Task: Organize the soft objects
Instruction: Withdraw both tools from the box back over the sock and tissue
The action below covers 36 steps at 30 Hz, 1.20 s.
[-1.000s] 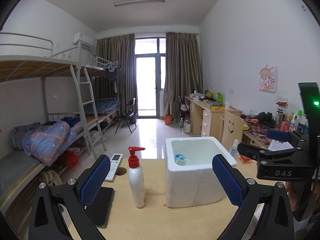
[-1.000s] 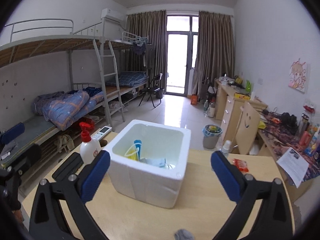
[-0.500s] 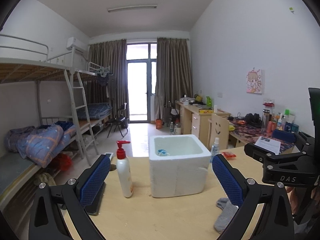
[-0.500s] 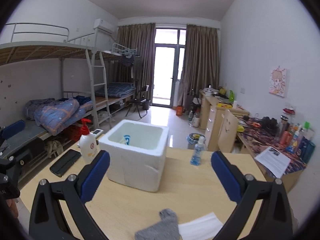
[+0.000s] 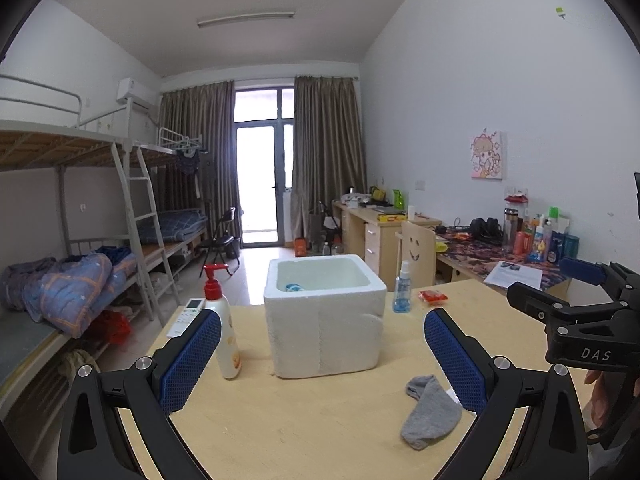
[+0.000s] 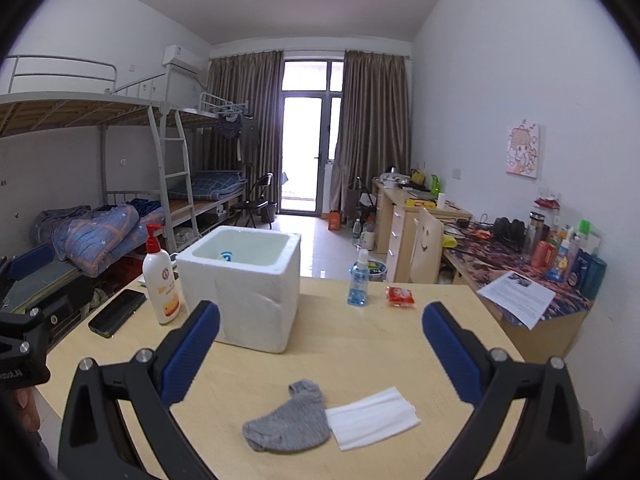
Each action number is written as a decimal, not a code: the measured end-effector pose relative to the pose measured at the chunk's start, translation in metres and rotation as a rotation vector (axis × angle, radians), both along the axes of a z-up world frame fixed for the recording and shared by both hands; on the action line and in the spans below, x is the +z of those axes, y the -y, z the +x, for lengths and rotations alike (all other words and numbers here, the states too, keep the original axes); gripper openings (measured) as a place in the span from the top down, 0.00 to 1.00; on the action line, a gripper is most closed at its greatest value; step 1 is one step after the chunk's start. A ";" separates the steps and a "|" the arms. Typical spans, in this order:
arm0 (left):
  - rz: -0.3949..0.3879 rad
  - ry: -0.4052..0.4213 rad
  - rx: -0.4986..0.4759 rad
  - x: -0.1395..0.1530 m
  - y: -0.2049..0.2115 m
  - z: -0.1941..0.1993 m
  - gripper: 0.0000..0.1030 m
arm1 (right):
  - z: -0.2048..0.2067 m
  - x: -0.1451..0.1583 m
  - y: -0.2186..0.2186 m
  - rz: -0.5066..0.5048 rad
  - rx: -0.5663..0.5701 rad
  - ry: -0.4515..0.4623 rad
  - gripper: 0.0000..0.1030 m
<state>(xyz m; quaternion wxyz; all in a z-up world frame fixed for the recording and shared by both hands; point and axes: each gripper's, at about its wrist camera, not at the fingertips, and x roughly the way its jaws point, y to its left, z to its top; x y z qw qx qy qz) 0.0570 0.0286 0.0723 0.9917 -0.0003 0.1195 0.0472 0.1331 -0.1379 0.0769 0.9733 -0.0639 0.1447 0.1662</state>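
while both grippers, the left gripper (image 5: pixel 322 354) and right gripper (image 6: pixel 320 350), gape wide with nothing in them, a grey sock (image 6: pixel 290 420) touches a white cloth (image 6: pixel 372 416) near the foam box (image 6: pixel 244 284).

Dormitory room: bunk beds (image 5: pixel 80 152), study desks (image 5: pixel 384 224)

We can read only one clear marking: the white letters "DAS" on the black body of the right gripper (image 5: pixel 576 312), at three o'clock in the left wrist view. The logo on the lotion bottle (image 6: pixel 162 280), the printed sheet (image 6: pixel 516 292) and the toiletry labels at three o'clock are too small for us to read.
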 end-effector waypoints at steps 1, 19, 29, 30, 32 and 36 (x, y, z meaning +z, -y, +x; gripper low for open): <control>0.001 -0.004 -0.003 -0.002 0.002 -0.001 0.01 | -0.002 -0.002 0.002 -0.001 -0.008 0.004 0.01; -0.040 0.032 -0.059 -0.049 0.007 -0.027 0.01 | -0.034 -0.047 0.039 0.062 -0.057 0.021 0.01; -0.020 0.075 -0.072 -0.079 0.016 -0.049 0.01 | -0.051 -0.076 0.051 0.099 -0.044 -0.001 0.00; -0.024 0.075 -0.081 -0.080 0.016 -0.051 0.01 | -0.053 -0.079 0.052 0.105 -0.045 -0.003 0.00; -0.024 0.071 -0.110 -0.085 0.021 -0.053 0.01 | -0.055 -0.084 0.053 0.110 -0.046 -0.011 0.00; -0.016 0.072 -0.153 -0.090 0.033 -0.058 0.01 | -0.060 -0.094 0.056 0.113 -0.054 -0.034 0.01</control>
